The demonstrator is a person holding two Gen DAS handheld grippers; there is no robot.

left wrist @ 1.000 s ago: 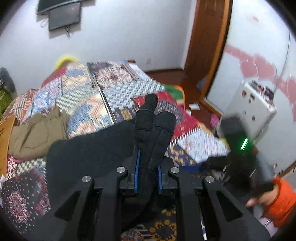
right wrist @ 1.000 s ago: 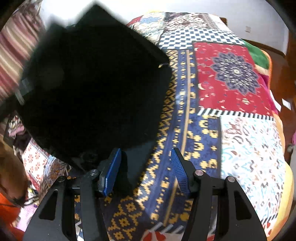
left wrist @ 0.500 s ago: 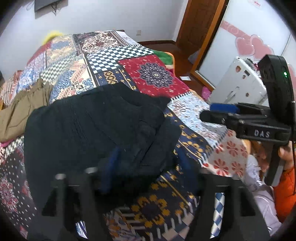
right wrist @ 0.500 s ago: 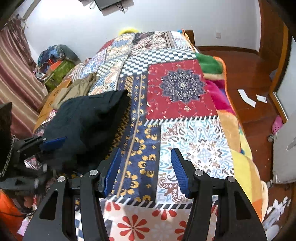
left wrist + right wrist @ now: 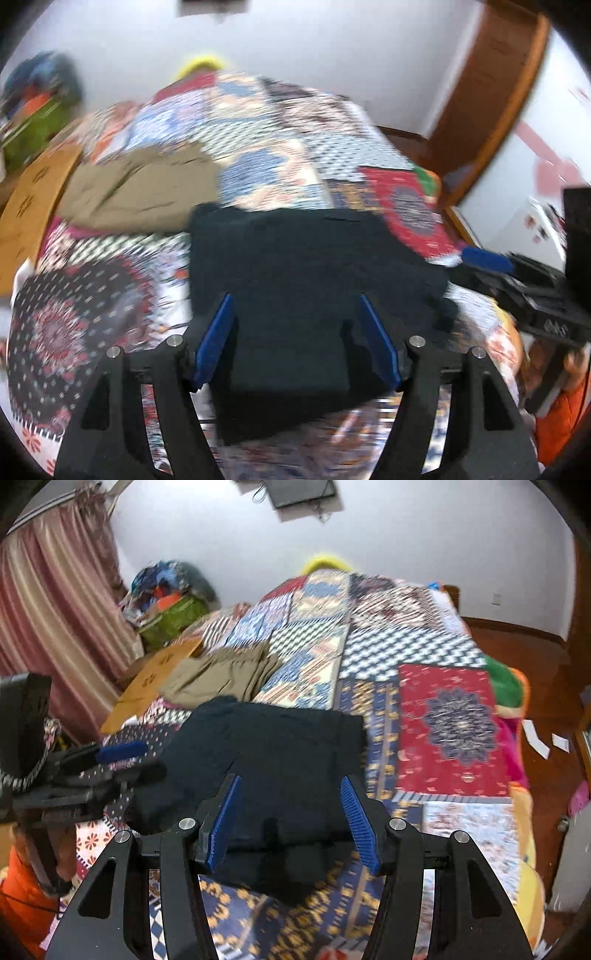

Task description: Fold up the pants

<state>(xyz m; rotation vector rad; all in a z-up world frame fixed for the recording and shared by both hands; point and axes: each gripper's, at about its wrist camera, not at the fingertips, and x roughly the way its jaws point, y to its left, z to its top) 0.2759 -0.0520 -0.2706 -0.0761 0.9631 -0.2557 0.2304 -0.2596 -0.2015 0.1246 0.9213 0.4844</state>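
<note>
No text, label, brand, number or sign can be read. In the left wrist view a pale marking is seen on the side of the right gripper [image 5: 484, 259] at the right edge, but it is blurred and its letters cannot be made out. Dark printed marks are seen on the brown cardboard sheet [image 5: 155, 675] at the far left of the bed in the right wrist view; they are too small and smeared to be told as letters or symbols.
</note>
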